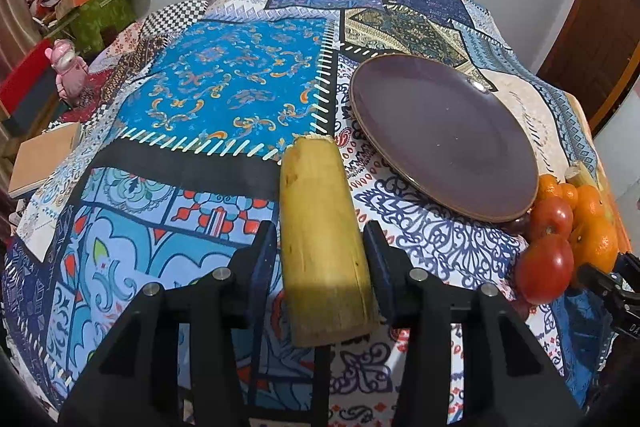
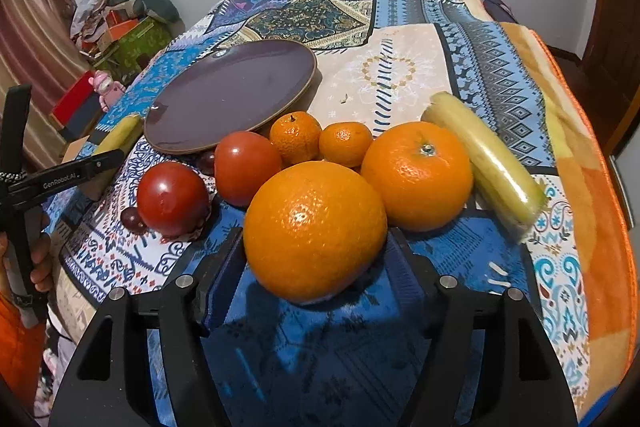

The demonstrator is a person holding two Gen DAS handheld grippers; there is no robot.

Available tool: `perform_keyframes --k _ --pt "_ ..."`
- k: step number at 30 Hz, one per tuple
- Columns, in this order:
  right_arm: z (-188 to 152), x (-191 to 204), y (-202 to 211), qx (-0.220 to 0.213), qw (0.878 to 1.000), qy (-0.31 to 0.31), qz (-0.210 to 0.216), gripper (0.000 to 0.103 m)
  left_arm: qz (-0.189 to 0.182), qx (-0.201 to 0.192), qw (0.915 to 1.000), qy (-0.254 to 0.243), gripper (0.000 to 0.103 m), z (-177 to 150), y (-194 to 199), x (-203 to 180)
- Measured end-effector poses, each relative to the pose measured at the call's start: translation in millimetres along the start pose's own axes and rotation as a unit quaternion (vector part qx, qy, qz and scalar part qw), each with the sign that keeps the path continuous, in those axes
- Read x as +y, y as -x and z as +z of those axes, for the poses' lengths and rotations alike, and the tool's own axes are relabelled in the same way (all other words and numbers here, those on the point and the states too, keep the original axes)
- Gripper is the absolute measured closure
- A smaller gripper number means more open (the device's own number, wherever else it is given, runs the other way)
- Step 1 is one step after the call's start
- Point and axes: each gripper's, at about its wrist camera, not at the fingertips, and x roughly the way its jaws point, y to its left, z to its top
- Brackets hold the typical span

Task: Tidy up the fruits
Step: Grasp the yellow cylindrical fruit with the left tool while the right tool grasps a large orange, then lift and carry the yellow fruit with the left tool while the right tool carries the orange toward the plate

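Observation:
My left gripper (image 1: 320,239) is shut on a yellow banana piece (image 1: 324,239), held just left of the empty purple plate (image 1: 440,135). My right gripper (image 2: 316,247) is shut on a large orange (image 2: 316,231) at the front of the fruit pile. Behind it lie a second large orange (image 2: 418,175), two mandarins (image 2: 296,137) (image 2: 346,143), two red tomatoes (image 2: 172,197) (image 2: 246,167), dark grapes (image 2: 134,219) and another banana piece (image 2: 484,159) at right. The plate (image 2: 232,95) lies behind the pile at left.
The patchwork cloth (image 1: 224,95) covers the whole table. The left gripper's body (image 2: 60,175) shows at the left of the right wrist view. Clutter, a pink toy (image 1: 70,71) and boxes stand off the table's left. An orange blanket edge (image 2: 600,187) runs along the right.

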Motion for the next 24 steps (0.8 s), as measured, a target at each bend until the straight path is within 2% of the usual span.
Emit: perform_keyframes --k 5,10,18,24 --pt "1 -3 -8 0.008 1.0 -0.009 0.008 0.037 0.007 0.005 0.9999 -0.008 0.058 4 -9 -4" --pt "1 -3 -6 0.006 1.0 -0.005 0.009 0.038 0.011 -0.001 0.9999 -0.003 0.063 6 -11 -3" --pt "2 -4 8 -0.011 1.0 0.001 0.011 0.039 0.015 -0.005 0.9998 -0.013 0.064 -5 6 -7" --pt "7 1 23 -0.033 0.999 0.011 0.012 0.039 0.003 -0.013 0.9999 -0.01 0.064 -11 25 -11"
